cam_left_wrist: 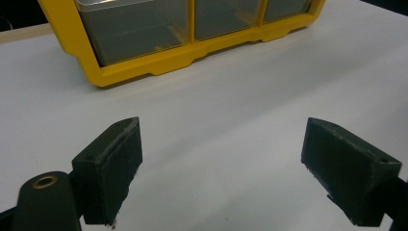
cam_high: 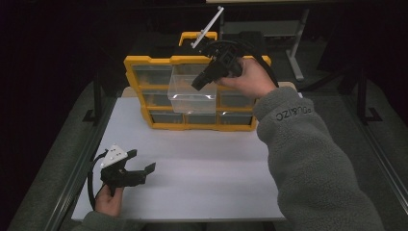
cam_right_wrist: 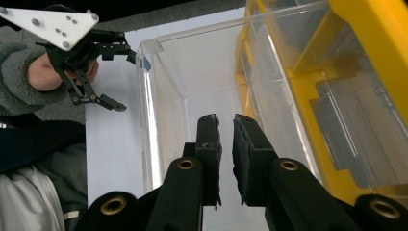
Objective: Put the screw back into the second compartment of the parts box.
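Reaching into the pulled-out clear drawer (cam_high: 191, 96), the right gripper (cam_high: 199, 83) has its jaws nearly together, a thin gap between the pads; whether they pinch the drawer's wall I cannot tell. That drawer juts from the middle column of the yellow organizer (cam_high: 144, 62) and looks empty in the right gripper view. Well apart, near the table's (cam_high: 207, 168) front left edge, the left gripper (cam_high: 142, 166) rests with jaws spread wide over bare white surface.
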Demonstrator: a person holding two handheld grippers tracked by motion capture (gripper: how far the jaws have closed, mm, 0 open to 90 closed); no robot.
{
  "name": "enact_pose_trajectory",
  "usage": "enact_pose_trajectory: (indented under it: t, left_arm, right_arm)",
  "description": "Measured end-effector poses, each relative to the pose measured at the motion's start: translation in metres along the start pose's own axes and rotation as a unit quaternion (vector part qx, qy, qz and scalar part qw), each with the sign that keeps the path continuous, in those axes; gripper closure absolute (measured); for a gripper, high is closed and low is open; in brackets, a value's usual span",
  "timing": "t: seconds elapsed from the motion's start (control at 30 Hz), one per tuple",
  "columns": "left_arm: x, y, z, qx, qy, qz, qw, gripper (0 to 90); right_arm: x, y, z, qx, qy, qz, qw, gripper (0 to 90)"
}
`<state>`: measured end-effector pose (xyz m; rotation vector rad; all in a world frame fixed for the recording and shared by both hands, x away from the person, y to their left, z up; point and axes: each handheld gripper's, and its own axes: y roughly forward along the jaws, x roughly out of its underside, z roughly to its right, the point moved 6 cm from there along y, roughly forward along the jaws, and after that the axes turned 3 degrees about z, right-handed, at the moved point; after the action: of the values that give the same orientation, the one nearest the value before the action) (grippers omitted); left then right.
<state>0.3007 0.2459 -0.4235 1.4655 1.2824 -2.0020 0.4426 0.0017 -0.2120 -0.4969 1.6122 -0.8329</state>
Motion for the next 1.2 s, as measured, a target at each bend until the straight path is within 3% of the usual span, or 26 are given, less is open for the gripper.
enact_pose_trajectory:
  t: [0.27,0.43,0.6,0.73,0.77,1.2]
  left_arm:
    - [0.001,-0.001,-0.001,-0.002,0.002,0.002,1.0000,13.9]
    - [0.001,-0.002,-0.001,-0.004,0.003,-0.003,1.0000,13.9]
    - [0.001,-0.001,0.002,-0.002,-0.008,-0.002,1.0000,13.9]
    - [0.001,-0.001,0.003,-0.002,-0.005,0.000,1.0000,13.9]
    - [0.001,-0.001,0.002,-0.003,0.005,-0.001,1.0000,13.9]
    - [0.001,-0.002,0.002,-0.003,0.005,0.003,1.0000,13.9]
  right_arm:
    - [0.010,-0.026,0.001,0.021,0.011,0.025,0.9994,71.5]
    - [0.024,-0.051,0.002,0.039,0.024,0.046,0.9979,64.1]
    - [0.044,-0.067,0.001,0.055,0.038,0.063,0.9958,56.4]
    - [0.060,-0.073,-0.001,0.065,0.048,0.071,0.9942,50.9]
    - [0.064,-0.075,-0.002,0.067,0.050,0.074,0.9937,50.0]
    - [0.120,-0.079,-0.005,0.079,0.090,0.098,0.9879,41.4]
